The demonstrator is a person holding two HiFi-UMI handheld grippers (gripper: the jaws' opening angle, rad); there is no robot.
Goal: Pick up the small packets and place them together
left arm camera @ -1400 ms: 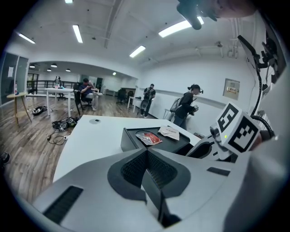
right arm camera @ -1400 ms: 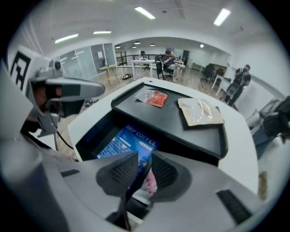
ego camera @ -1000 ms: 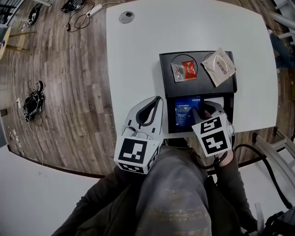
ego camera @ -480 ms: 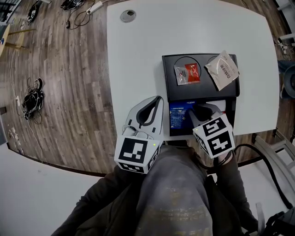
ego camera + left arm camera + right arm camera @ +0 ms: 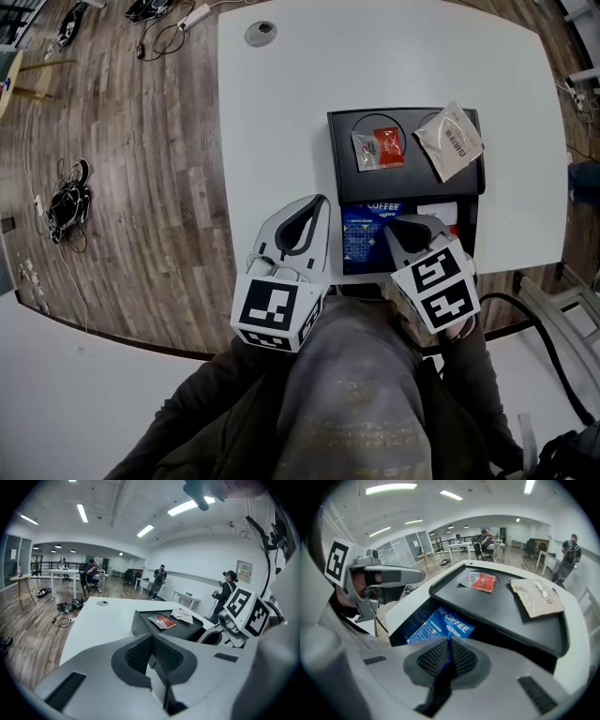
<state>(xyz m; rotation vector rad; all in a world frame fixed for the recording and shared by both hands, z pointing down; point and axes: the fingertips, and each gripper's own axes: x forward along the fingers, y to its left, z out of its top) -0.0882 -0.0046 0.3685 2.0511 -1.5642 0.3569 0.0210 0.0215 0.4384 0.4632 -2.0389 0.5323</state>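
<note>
A black two-level tray (image 5: 338, 178) stands on the white table. On its top level lie a clear-and-red packet (image 5: 378, 148) (image 5: 480, 581) and a tan packet (image 5: 450, 139) (image 5: 537, 597). A blue drip-coffee packet (image 5: 366, 234) (image 5: 440, 627) lies in the lower compartment. My right gripper (image 5: 401, 230) (image 5: 449, 644) is at that compartment, its jaws closing with the near edge of the blue packet pinched between the pads. My left gripper (image 5: 309, 211) (image 5: 151, 641) hovers left of the tray, shut and holding nothing. The left gripper view shows both top packets, the red packet (image 5: 161, 620) and the tan packet (image 5: 182, 616).
The white table (image 5: 281, 112) has a round cable port (image 5: 260, 33) at its far left. Cables and a power strip lie on the wood floor (image 5: 112, 169) to the left. People stand and sit far off in the room behind.
The right gripper's jaws have come together on the blue packet, and more of the packet's printed top shows in the lower compartment. The left gripper has stayed put.
</note>
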